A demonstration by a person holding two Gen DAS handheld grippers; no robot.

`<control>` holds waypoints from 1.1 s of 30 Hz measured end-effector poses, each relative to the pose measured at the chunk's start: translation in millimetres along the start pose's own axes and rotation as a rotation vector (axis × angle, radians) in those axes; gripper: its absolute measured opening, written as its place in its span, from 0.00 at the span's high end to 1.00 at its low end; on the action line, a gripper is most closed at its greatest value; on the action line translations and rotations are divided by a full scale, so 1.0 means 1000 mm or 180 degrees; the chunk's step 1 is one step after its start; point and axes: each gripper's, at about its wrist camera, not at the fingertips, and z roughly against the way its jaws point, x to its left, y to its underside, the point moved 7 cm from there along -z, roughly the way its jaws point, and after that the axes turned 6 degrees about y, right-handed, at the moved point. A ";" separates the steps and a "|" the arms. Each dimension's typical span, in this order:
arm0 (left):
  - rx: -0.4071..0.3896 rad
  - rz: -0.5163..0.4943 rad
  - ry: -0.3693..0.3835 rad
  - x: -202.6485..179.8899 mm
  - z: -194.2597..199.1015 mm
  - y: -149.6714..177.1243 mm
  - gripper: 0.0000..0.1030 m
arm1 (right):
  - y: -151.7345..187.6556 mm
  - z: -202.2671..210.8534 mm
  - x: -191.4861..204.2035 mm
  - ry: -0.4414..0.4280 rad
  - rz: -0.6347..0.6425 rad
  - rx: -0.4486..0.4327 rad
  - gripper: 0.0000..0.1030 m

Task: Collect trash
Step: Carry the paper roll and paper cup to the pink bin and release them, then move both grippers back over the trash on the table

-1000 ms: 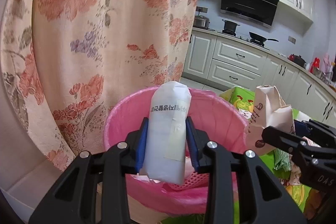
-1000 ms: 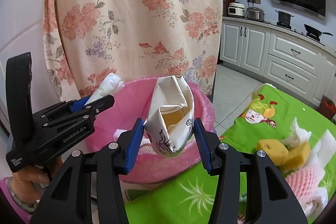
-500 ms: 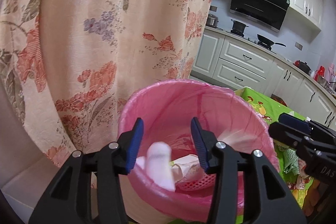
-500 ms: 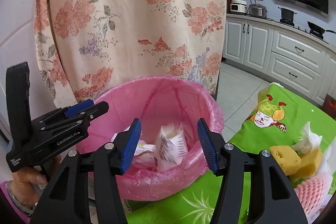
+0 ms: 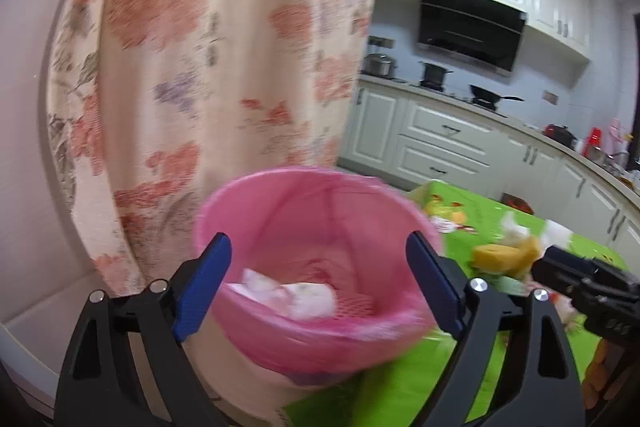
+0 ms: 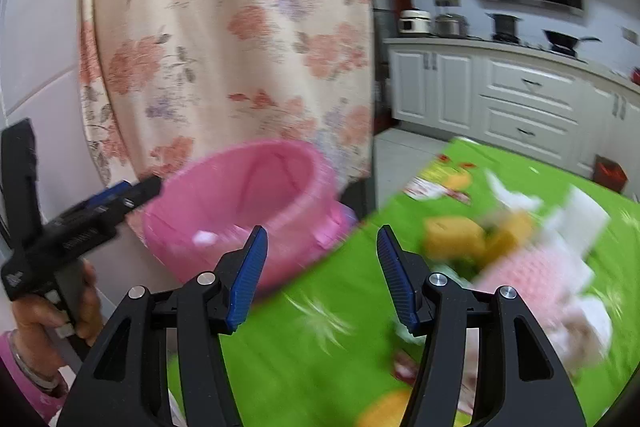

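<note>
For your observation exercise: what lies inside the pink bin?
Inside the pink bin, crumpled white trash lies on its mesh bottom. The near wall hides the rest of the floor.

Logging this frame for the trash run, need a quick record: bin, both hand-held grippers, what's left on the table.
bin: pink bin, white trash lying inside
left hand-held gripper: jaws just opened wide, nothing between them
right hand-held gripper: open, empty, over green tablecloth
remaining on table: yellow sponges, pink foam net, white scraps
image: motion-blurred
</note>
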 end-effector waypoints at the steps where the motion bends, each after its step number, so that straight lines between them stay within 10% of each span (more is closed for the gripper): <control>1: -0.0010 -0.0026 0.0041 -0.009 0.002 0.002 0.12 | 0.006 0.005 -0.012 0.0054 -0.0044 0.0006 0.47; 17: 0.0449 -0.0586 0.0754 -0.181 -0.021 0.084 0.09 | 0.070 0.081 -0.148 0.0751 -0.0564 -0.0017 0.44; 33: 0.0544 -0.0653 0.0755 -0.212 -0.034 0.101 0.09 | 0.079 0.048 -0.199 0.0947 -0.0885 0.0222 0.38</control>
